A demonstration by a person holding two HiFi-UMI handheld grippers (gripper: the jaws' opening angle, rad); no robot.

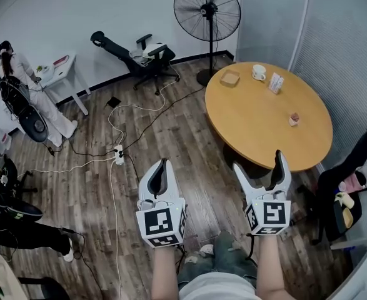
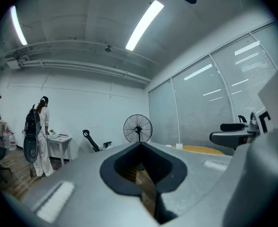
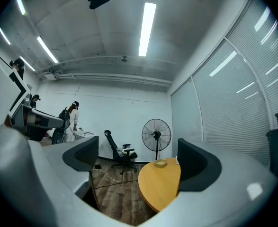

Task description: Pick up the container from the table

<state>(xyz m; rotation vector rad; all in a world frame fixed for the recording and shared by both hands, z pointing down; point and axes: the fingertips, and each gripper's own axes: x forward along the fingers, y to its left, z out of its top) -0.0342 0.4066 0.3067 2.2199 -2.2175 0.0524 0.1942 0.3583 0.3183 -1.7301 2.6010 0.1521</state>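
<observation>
We hold our left gripper (image 1: 164,163) pinched together, empty, and our right gripper (image 1: 258,161) spread wide, empty. The container (image 1: 230,77) sits on the round table (image 1: 258,119), upper right.

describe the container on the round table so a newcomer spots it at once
Find the round wooden table beside the standing fan. On its far edge nearest the fan lies the container: a low, tan, squarish tray, unlike the white cup and upright carton beside it.
</observation>
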